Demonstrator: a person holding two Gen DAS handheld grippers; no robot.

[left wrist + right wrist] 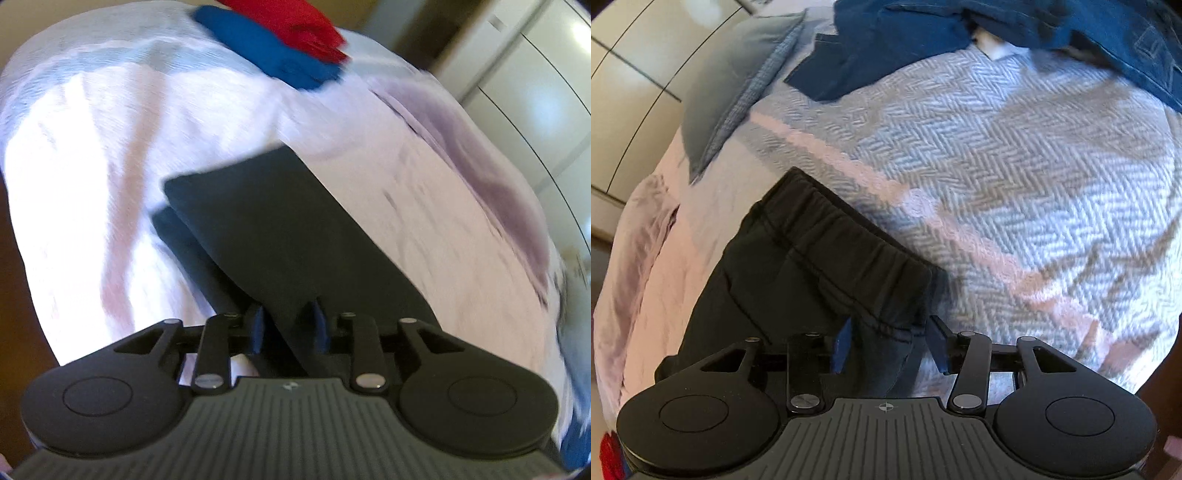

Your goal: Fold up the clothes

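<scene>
The black garment [280, 236] lies on the bed [92, 184], on a pale bedspread with a herringbone weave [1015, 166]. Both grippers hold it.

Left gripper [290, 328]: the jaws are clamped on a flat, smooth edge of the black garment, which runs forward from between the blue-padded fingers [258, 325]. A second layer of the same dark cloth shows below and to the left of the upper panel. This view is motion-blurred.

Right gripper [890, 341]: the jaws stand partly apart with the cloth between them, pinched at the corner just below the elastic waistband [827, 229]. The waistband is gathered and runs diagonally across the view, from upper left to lower right. The rest of the garment drops to the left, over the side of the bed.

Other items on the bed: a folded blue garment [266, 51] with a red garment [295, 22] stacked on top, at the far end in the left wrist view. In the right wrist view, loose dark blue clothes [923, 33] lie at the far edge, well apart from the black garment, and a grey-blue pillow [731, 81] rests at the upper left. A white wardrobe [535, 74] stands beside the bed.
</scene>
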